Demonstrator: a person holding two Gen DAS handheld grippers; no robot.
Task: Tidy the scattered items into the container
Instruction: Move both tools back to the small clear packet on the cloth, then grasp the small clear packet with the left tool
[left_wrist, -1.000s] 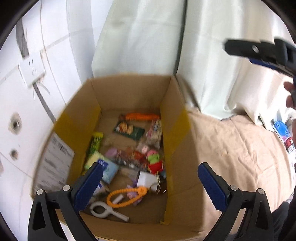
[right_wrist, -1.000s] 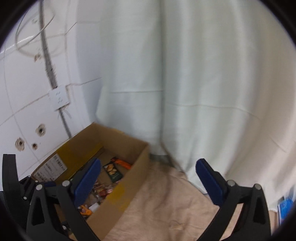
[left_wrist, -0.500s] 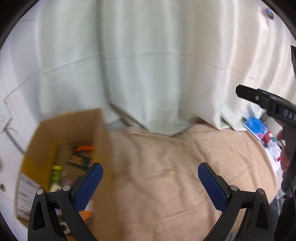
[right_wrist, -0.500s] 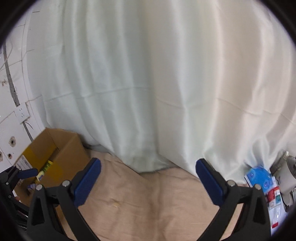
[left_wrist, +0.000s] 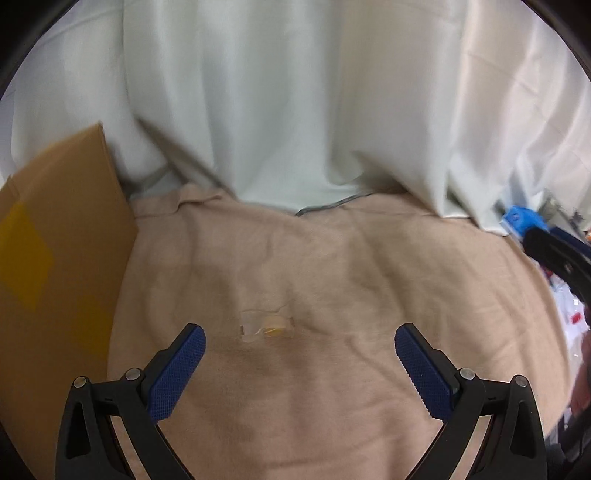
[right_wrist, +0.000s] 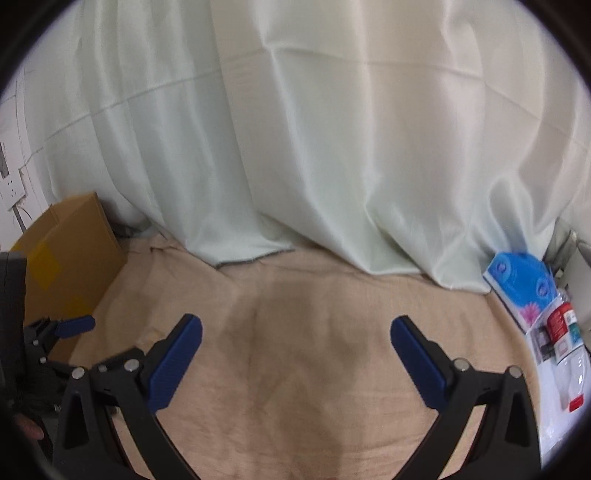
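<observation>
Box (left_wrist: 55, 266) now at left edge, contents hidden; left tongs (left_wrist: 300, 341) spread.

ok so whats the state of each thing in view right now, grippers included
left gripper: open, empty, above the cloth
right gripper: open, empty
cardboard box: upright at the left edge of the cloth, inside not visible
clear wrapper: lying flat on the cloth, ahead of the left gripper, not held
tan cloth: spread out, wrinkled
blue packet: lying at the right edge by the curtain
</observation>
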